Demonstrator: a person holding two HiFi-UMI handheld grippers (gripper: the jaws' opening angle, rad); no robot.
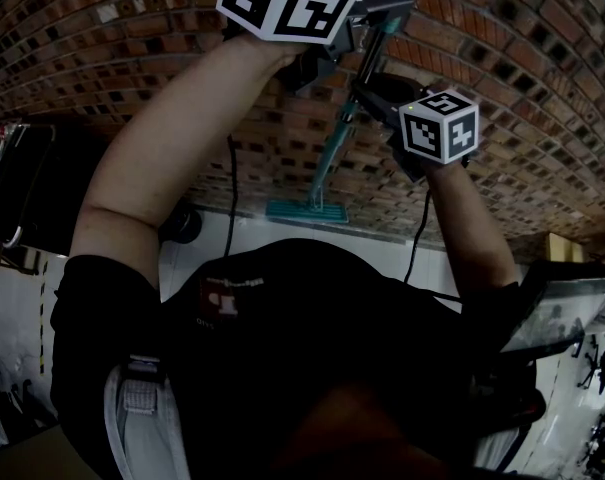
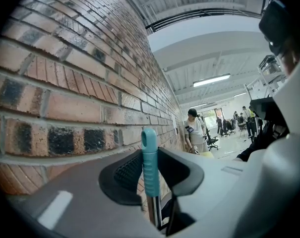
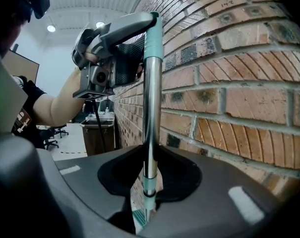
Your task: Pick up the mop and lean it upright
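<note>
The mop stands upright against the brick wall [image 1: 542,88], its flat teal head [image 1: 305,210] on the floor at the wall's foot. My left gripper [image 1: 382,13] is shut on the teal grip [image 2: 150,152] at the top of the handle. In the left gripper view the grip stands between the left gripper's [image 2: 154,172] two pads. Lower down, my right gripper [image 1: 370,90] is shut on the metal pole [image 3: 152,108], which runs up between the right gripper's [image 3: 150,175] jaws. The right gripper view shows the left gripper [image 3: 140,26] clamped at the handle's top.
The brick wall [image 3: 239,83] runs close beside both grippers. A black cable [image 1: 229,188] hangs down it and a dark round object [image 1: 182,225] sits at its foot. A cabinet [image 3: 97,130] stands along the wall. A person [image 2: 192,130] and office chairs are farther off.
</note>
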